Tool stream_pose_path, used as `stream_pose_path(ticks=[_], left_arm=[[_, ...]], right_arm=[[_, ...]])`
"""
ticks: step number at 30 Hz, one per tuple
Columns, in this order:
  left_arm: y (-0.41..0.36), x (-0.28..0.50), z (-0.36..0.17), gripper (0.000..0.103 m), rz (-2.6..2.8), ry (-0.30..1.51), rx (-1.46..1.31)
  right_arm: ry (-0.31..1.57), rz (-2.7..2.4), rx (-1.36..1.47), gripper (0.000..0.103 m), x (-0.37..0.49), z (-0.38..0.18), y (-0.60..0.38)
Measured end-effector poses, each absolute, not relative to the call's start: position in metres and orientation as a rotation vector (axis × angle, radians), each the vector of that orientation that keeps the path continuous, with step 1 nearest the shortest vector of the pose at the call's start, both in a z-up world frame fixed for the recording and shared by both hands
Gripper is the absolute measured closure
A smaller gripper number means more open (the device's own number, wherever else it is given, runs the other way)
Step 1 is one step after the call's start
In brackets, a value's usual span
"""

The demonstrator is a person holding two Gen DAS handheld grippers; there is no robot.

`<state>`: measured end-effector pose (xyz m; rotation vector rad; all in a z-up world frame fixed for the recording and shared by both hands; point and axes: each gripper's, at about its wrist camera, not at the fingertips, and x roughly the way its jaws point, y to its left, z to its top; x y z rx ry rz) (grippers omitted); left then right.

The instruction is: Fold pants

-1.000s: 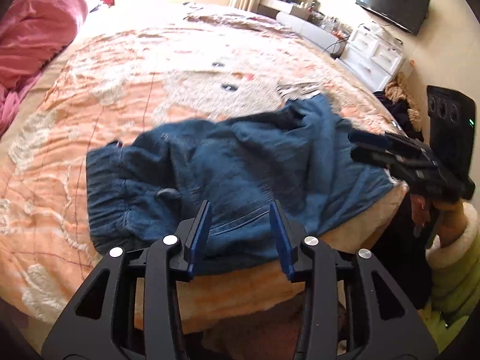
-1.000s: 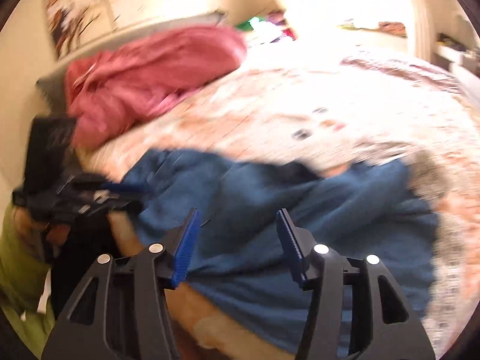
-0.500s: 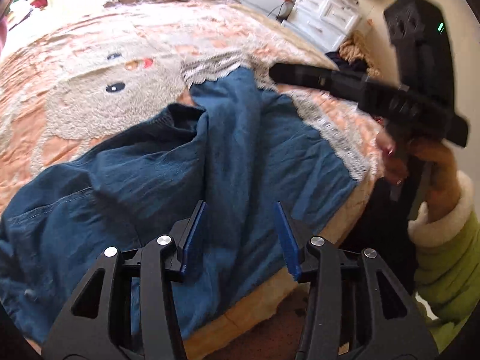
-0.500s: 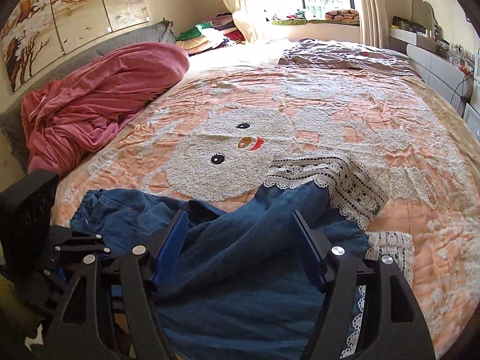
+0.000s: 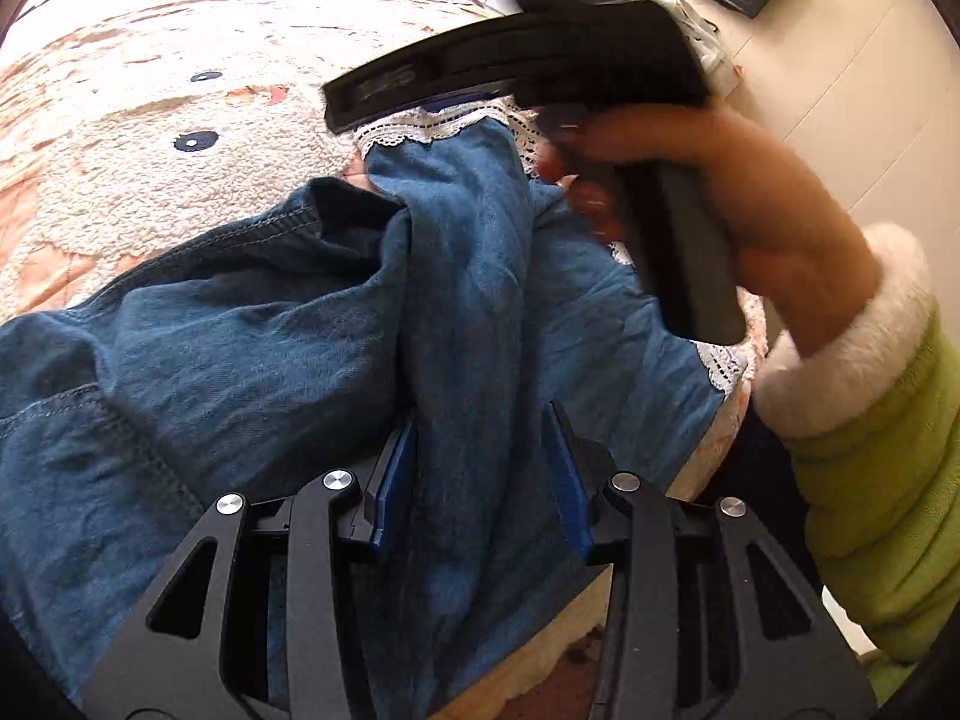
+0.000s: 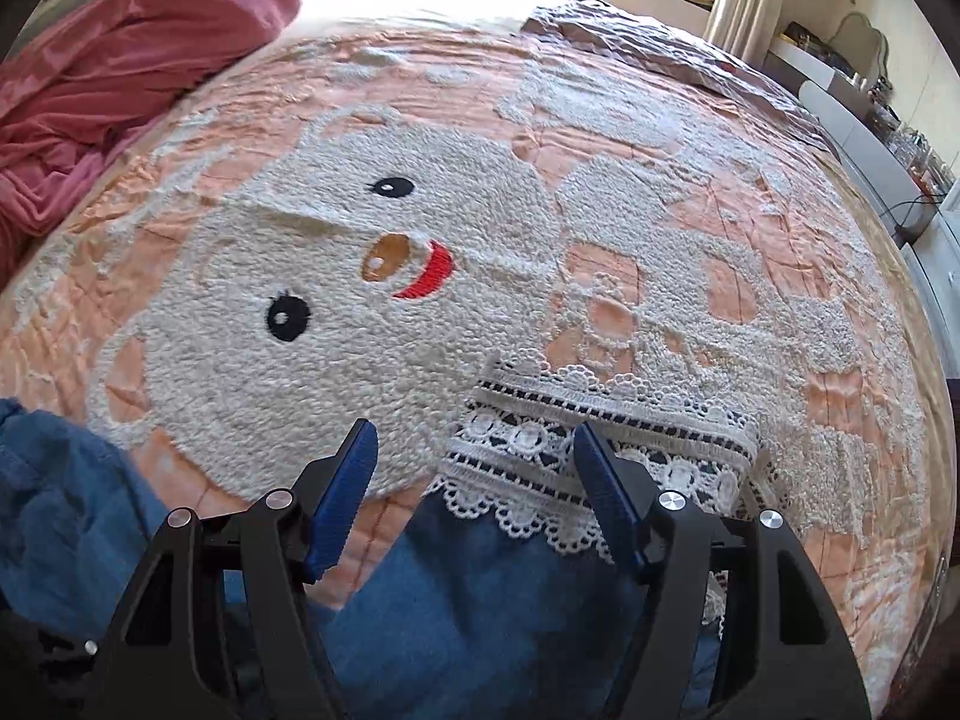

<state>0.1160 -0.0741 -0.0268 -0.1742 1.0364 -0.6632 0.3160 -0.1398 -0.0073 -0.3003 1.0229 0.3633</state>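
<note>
Pants (image 5: 252, 324): blue denim, crumpled, lie on the near part of the bed, partly at its front edge. 1 leg runs up to a white lace cuff (image 6: 600, 450) that lies flat on the bedspread (image 6: 660, 150), w/ a 2nd bit of lace at the bed edge in the left wrist view. A raised fold of denim runs up the middle of that view, and a dark stitched hem opening sits to its left.

Bedspread: peach quilt w/ a large white fleecy cartoon face, 2 black eyes, brown nose, red mouth. It covers most of the bed. Pink blanket (image 6: 120, 48) is bunched at the far left of the bed, well apart from the pants.

Right gripper (image 6: 474, 462): over the leg end near the lace cuff. Jaws are fairly wide and closing. The right blue pad sits over the lace and the left pad over bare bedspread; the cuff edge lies between them, w/ no pinch visible. Seen from the left wrist view, a hand (image 5: 750, 204) w/ a white fleece cuff and green sleeve (image 5: 888, 480) grips its handle; slight motion blur.

Left gripper (image 5: 480, 480): low over the denim near the bed's front edge. Jaws are narrower and closing, w/ the raised denim fold between the 2 blue pads. Cannot tell if the pads press the cloth yet.
</note>
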Motion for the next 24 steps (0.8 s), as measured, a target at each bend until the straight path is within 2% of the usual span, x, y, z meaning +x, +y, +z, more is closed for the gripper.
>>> stream_pose_path(ticks=[1,2,4,5,6,17,18,19,22,24], left_arm=[[-0.074,0.117,-0.027,0.069,-0.667,1.036,-0.184],[-0.073,0.119,-0.028,0.069,-0.67,1.035,-0.191],[-0.07,0.122,-0.029,0.069,-0.669,1.032,-0.2],[-0.069,0.124,-0.029,0.069,-0.668,1.03,-0.201],[-0.068,0.124,-0.03,0.069,-0.667,1.029,-0.204],[-0.061,0.134,-0.026,0.071,-0.672,1.005,-0.222],[-0.061,0.135,-0.025,0.073,-0.671,1.003,-0.215],[-0.062,0.133,-0.024,0.081,-0.671,0.999,-0.21],[-0.064,0.127,-0.02,0.097,-0.693,0.993,-0.174],[-0.069,0.121,-0.017,0.1,-0.709,0.978,-0.13]], right_arm=[[1.037,0.353,-0.31,0.052,0.321,-0.014,-0.138],[1.052,0.347,-0.322,0.073,0.325,-0.019,-0.137],[1.07,0.36,-0.318,0.083,0.33,-0.029,-0.139],[1.065,0.379,-0.287,0.092,0.331,-0.028,-0.145],[1.061,0.399,-0.242,0.095,0.329,-0.023,-0.151],[0.866,0.444,0.093,0.098,0.267,0.067,-0.248],[0.852,0.438,0.111,0.098,0.26,0.072,-0.257],[0.834,0.43,0.137,0.098,0.25,0.078,-0.268],[0.807,0.409,0.196,0.098,0.228,0.087,-0.293],[0.794,0.383,0.223,0.098,0.213,0.09,-0.31]])
